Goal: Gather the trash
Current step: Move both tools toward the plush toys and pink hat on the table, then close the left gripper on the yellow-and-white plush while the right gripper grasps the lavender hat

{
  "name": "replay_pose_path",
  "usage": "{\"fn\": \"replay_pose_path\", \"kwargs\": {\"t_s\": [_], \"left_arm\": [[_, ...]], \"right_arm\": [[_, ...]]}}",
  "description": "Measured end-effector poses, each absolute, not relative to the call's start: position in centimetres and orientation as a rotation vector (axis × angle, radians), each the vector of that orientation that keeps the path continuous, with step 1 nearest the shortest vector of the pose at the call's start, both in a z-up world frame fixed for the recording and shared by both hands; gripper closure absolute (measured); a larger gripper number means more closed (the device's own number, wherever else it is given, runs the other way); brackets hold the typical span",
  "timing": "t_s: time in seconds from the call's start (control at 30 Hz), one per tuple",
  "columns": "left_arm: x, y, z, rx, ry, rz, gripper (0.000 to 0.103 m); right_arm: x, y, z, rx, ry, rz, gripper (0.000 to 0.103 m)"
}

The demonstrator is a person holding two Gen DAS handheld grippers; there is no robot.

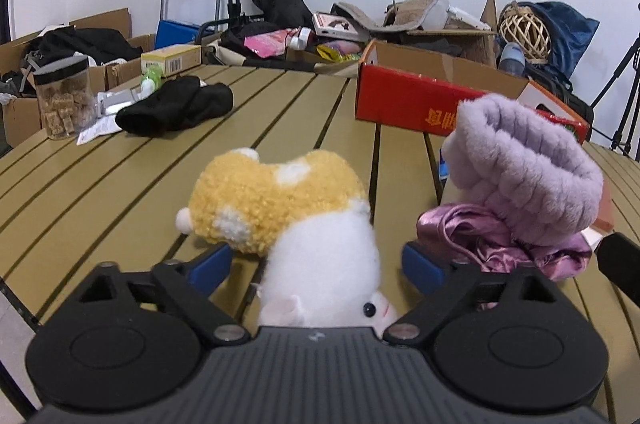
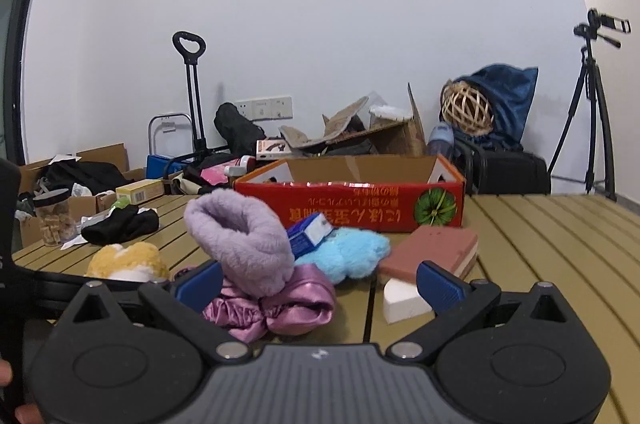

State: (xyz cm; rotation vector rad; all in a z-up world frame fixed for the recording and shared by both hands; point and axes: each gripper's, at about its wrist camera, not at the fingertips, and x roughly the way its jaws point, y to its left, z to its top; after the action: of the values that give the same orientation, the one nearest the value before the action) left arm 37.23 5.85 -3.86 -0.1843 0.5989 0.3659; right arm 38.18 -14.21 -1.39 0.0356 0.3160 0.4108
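A yellow and white plush toy [image 1: 272, 200] lies on the slatted table [image 1: 120, 176] between the blue pads of my left gripper [image 1: 316, 268]. The pads stand apart from its white body, so the gripper is open. To its right a lilac fluffy band [image 1: 528, 160] rests on a pink satin scrunchie [image 1: 480, 236]. In the right wrist view my right gripper [image 2: 320, 286] is open, with the scrunchie [image 2: 280, 308] and the lilac band [image 2: 240, 240] between its fingers. Behind them lie a blue fluffy piece [image 2: 348, 256], a small blue box [image 2: 310, 234], a pink block [image 2: 432, 252] and a white foam wedge [image 2: 400, 300].
An open red cardboard box [image 2: 360, 200] stands at the table's far side. At the far left are black cloth [image 1: 176, 108], papers and a clear jar [image 1: 64, 96]. Cartons, bags and a trolley crowd the floor behind; a tripod [image 2: 588, 120] stands at the right.
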Motion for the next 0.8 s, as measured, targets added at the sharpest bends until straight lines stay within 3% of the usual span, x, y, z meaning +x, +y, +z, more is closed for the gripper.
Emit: {"fn": "replay_pose_path", "kwargs": {"t_s": [0.17, 0.23, 0.8], "left_arm": [[37.2, 6.2, -4.3, -0.187, 0.602, 0.372, 0.034], [37.1, 6.4, -4.3, -0.198, 0.594, 0.353, 0.048], [34.5, 7.2, -3.8, -0.144, 0.486, 0.303, 0.049]], "right_arm": [[38.0, -13.9, -2.2, 0.041, 0.33, 0.414, 0.0], [37.8, -13.7, -2.4, 0.042, 0.331, 0.418, 0.0], [37.2, -11.8, -3.0, 0.028, 0.321, 0.445, 0.0]]}}
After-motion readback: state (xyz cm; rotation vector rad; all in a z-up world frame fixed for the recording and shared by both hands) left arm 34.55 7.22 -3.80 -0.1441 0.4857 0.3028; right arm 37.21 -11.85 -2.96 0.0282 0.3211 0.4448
